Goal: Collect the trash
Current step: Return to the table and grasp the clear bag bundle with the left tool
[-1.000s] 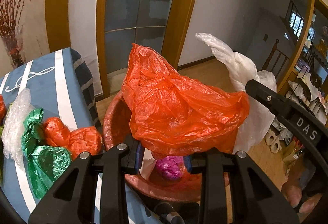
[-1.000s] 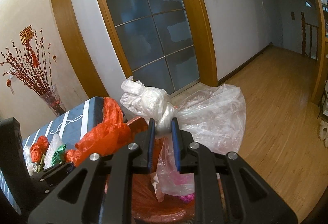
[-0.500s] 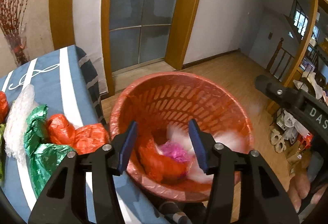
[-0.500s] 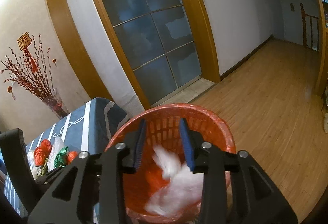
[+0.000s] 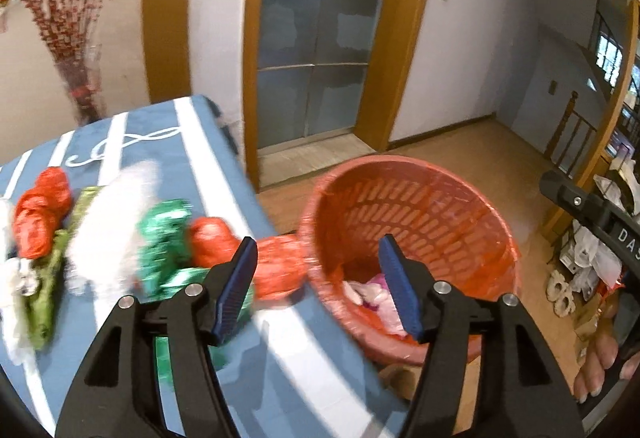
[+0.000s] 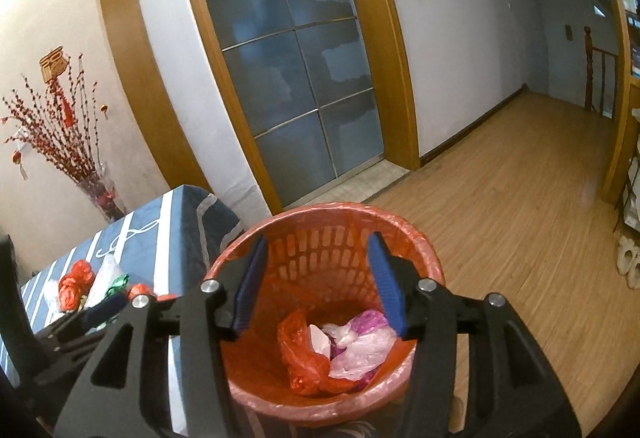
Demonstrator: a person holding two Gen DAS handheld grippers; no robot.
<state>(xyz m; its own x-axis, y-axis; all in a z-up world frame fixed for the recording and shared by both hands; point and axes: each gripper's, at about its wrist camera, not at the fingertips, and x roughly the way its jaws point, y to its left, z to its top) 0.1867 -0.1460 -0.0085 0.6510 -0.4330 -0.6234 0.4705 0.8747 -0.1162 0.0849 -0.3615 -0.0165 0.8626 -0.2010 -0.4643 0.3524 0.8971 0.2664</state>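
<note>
An orange trash basket (image 5: 460, 193) (image 6: 424, 258) stands on the floor beside the table. Inside lie an orange bag (image 6: 298, 354), a clear bag (image 6: 360, 352) and a purple bag (image 6: 374, 318). My left gripper (image 5: 320, 278) is open and empty, over the table edge and the basket rim. My right gripper (image 6: 316, 280) is open and empty above the basket. On the blue striped tablecloth (image 5: 168, 125) lie crumpled orange bags (image 5: 276, 266), green bags (image 5: 164, 242) and a white bag (image 5: 108, 222).
A vase of red branches (image 6: 96, 189) stands at the far table corner. A glass door (image 6: 296, 77) is behind the basket. Wooden floor (image 6: 520, 205) stretches to the right. Shelves with clutter (image 5: 592, 254) stand at the far right.
Both grippers opened and dropped the orange bag and the clear bag into the basket. The left gripper has since swung left towards the table.
</note>
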